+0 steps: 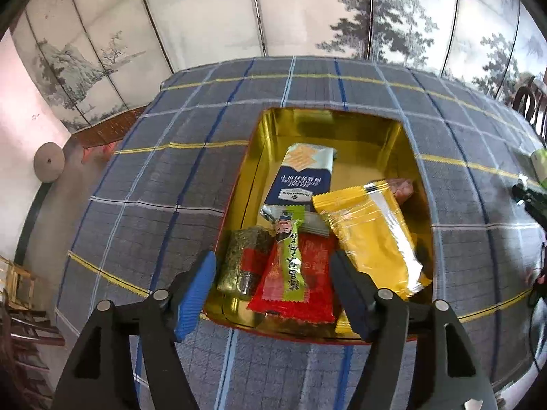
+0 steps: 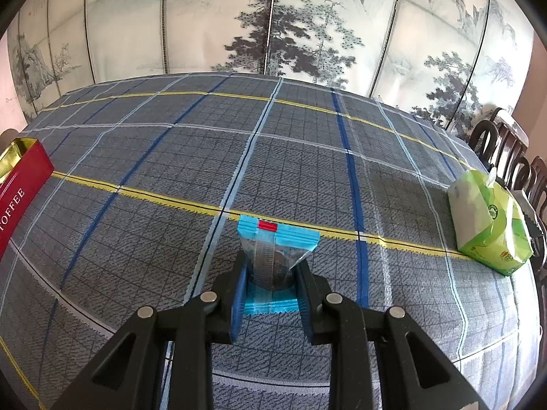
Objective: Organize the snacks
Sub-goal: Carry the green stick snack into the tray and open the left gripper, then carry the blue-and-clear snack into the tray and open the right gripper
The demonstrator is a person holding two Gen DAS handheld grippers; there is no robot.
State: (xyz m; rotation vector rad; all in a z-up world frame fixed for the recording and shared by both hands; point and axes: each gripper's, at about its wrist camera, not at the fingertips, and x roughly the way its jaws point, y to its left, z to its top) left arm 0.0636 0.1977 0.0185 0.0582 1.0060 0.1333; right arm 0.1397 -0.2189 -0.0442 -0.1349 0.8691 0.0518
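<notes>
In the left wrist view a gold-lined tin (image 1: 372, 130) sits on the plaid tablecloth and holds several snacks: a navy and pale blue pack (image 1: 301, 177), a yellow pack (image 1: 369, 235), a red pack (image 1: 301, 294), a green stick (image 1: 290, 253) and a seaweed bar (image 1: 242, 259). My left gripper (image 1: 273, 290) is open and empty just above the tin's near edge. In the right wrist view my right gripper (image 2: 271, 283) is shut on a clear snack pack with blue ends (image 2: 273, 256), low over the cloth. The tin's red side (image 2: 17, 198) shows at far left.
A green tissue pack (image 2: 489, 222) lies on the table at the right. Dark wooden chairs (image 2: 506, 150) stand by the right edge. A painted folding screen (image 2: 273, 27) stands behind the table. The right gripper's tip (image 1: 530, 198) shows at the left view's right edge.
</notes>
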